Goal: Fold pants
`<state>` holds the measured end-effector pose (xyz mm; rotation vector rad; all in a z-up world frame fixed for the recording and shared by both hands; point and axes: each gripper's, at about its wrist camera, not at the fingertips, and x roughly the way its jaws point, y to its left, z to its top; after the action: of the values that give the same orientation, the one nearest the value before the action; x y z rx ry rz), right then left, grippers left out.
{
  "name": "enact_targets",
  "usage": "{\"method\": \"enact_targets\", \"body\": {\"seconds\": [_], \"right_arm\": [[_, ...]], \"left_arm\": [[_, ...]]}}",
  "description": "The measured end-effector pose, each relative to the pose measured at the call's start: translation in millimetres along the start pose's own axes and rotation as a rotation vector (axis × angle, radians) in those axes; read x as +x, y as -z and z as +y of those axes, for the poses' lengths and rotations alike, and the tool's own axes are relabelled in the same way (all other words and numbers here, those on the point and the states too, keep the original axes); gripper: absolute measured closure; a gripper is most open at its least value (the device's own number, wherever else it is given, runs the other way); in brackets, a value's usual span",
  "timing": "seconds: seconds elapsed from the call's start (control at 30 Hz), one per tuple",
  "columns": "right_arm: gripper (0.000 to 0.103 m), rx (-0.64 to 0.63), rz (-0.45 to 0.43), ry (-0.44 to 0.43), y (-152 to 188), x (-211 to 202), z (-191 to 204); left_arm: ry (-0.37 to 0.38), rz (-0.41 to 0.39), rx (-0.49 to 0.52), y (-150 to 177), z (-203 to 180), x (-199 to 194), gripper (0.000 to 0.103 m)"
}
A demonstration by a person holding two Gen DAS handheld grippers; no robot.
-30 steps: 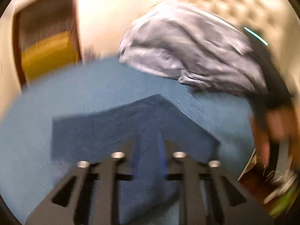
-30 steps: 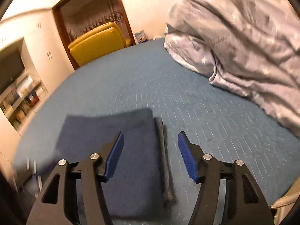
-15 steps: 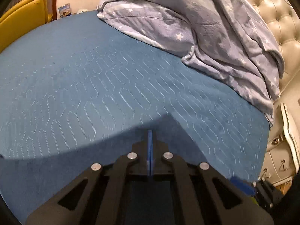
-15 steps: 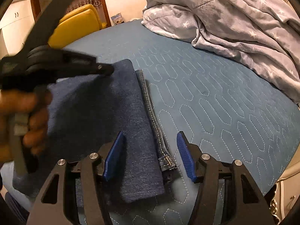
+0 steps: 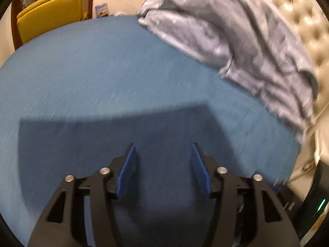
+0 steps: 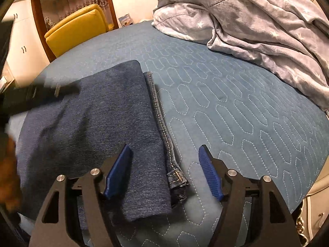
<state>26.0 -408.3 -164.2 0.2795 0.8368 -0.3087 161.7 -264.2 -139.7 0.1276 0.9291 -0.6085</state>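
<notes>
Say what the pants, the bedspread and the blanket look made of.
Pants: denim, matte dark blue, by the twill weave and pale-stitched seam. Bedspread: quilted fabric, probably soft and matte, stitched in elongated hexagons. Blanket: soft grey cloth with pale stars, rumpled, faintly ribbed.

Blue quilted bed (image 6: 236, 107): folded jeans (image 6: 98, 127), seemingly rumpled duvet (image 6: 257, 24)

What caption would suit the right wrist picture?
Right gripper, jaws opening, above folded jeans on a blue quilted bed; grey starred duvet behind.
</notes>
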Motion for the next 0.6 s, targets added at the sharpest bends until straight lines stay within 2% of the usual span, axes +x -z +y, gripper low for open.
{"method": "enact_targets", "body": {"seconds": [0.07,0.13,0.23,0.27,0.4,0.47,0.5,0.53,0.6], "right_arm": [[0.035,-0.011,-0.001,0.008,1.1,-1.9,2.0],[0.034,-0.016,0.003,0.013,0.7,-2.5,2.7],[0.032,-0.022,0.000,0.028,0.7,-2.4,3.9],[0.032,-0.021,-0.001,0.033,0.9,-2.5,4.3],[0.028,-0.022,-0.012,0.062,1.9,-3.1,6.3],[0.026,-0.026,-0.015,0.079,2.3,-4.1,7.7],[0.023,-0.029,-0.015,0.089,2.7,-4.8,8.7],[0.022,-0.032,-0.014,0.103,2.6,-5.5,9.4],[0.015,-0.029,-0.012,0.127,3.5,-7.9,11.0]], "left_arm": [[-0.036,0.018,0.030,23.2,-2.7,-4.9,0.039],[-0.054,0.016,0.023,36.8,-1.5,-11.7,0.025],[-0.032,-0.063,0.039,53.7,1.8,-34.2,0.010],[-0.035,-0.058,0.046,58.2,2.2,-38.5,0.008],[-0.065,-0.063,0.115,81.8,-2.8,-55.9,0.010],[-0.047,-0.007,0.121,96.6,-3.8,-55.0,0.019],[-0.073,0.010,0.131,102.7,-5.5,-53.6,0.029],[-0.111,0.009,0.166,109.8,-8.7,-54.3,0.031],[-0.114,0.009,0.188,114.2,-9.9,-59.3,0.034]]}}
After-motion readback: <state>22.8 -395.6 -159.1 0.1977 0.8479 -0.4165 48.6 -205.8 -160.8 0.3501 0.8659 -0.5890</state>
